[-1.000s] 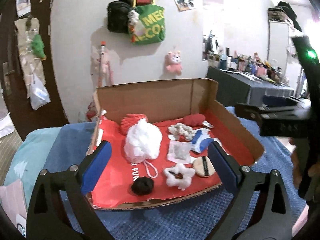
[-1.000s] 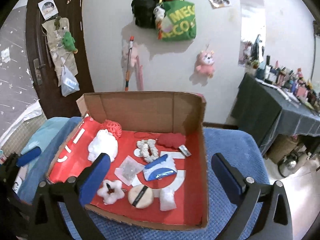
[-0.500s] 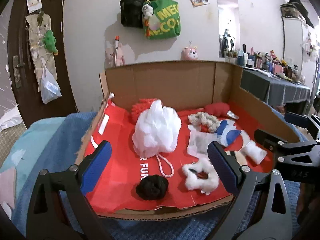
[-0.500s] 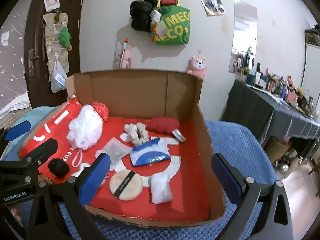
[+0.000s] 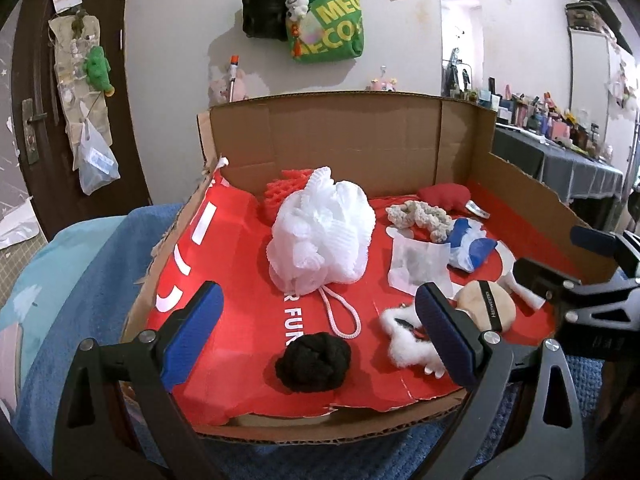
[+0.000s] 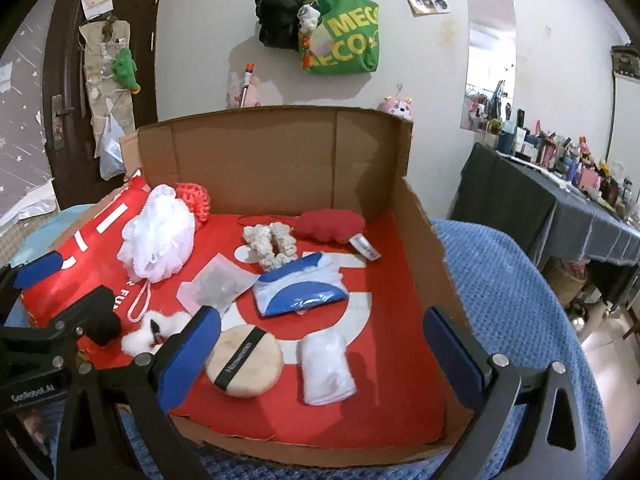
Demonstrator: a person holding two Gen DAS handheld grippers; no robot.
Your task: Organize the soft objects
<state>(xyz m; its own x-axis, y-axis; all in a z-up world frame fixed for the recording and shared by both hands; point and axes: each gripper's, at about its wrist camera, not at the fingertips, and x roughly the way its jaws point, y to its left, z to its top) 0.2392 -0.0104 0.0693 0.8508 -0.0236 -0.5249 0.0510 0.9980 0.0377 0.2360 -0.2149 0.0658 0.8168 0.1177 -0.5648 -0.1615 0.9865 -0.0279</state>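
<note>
Left wrist view: the left gripper [image 5: 318,334] hangs over the near edge of a cardboard box [image 5: 352,140], jaws spread wide and holding nothing. A black ball of yarn [image 5: 313,361] lies between the jaws; a white bath pouf [image 5: 322,238] sits just beyond them, and a white fluffy scrunchie [image 5: 404,342] lies against the right-hand finger.

Right wrist view: the right gripper [image 6: 318,354] also gapes wide, empty. A round powder puff [image 6: 244,364] and a rolled white cloth [image 6: 326,368] lie between its jaws, a blue-and-white pouch [image 6: 300,290] just beyond.
</note>
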